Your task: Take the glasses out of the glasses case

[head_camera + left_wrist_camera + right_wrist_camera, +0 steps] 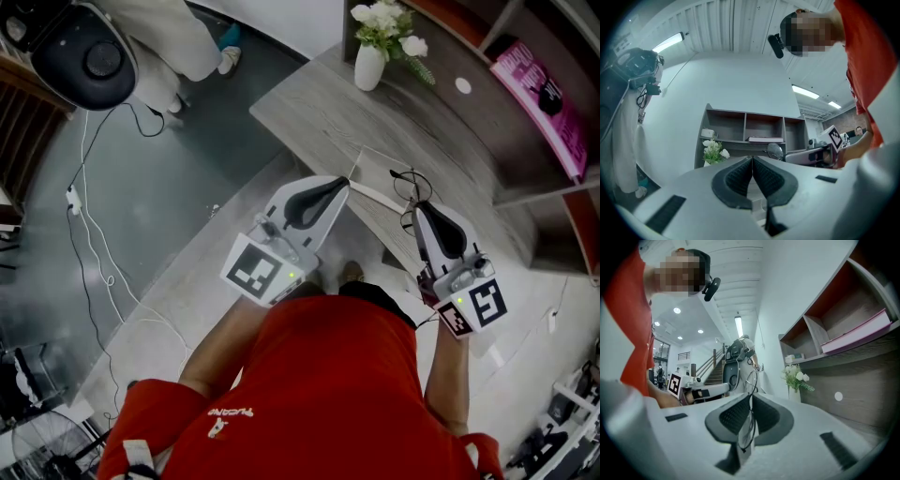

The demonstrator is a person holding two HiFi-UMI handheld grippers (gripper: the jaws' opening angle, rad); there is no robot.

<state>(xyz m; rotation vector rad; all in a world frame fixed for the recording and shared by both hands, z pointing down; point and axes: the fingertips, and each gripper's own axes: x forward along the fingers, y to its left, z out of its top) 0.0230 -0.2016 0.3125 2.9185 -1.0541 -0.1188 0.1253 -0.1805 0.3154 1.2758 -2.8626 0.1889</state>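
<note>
Thin black wire-framed glasses [410,187] hang above the grey table's near edge. My right gripper [417,204] is shut on them; in the right gripper view the wire frame [751,380] runs between the pads of that gripper [751,401]. The glasses case [380,178] is a flat grey piece with a white edge, lying just left of the glasses. My left gripper [345,183] is shut with its tips at the case's near-left corner. In the left gripper view the jaws of that gripper [752,160] meet, and one lens [774,151] shows beyond them.
The grey table [309,103] carries a white vase of flowers [370,61] and a small white disc [463,85]. A pink book [548,94] lies on the shelf at the right. White cables [89,225] trail over the floor at the left, near a person in white [159,47].
</note>
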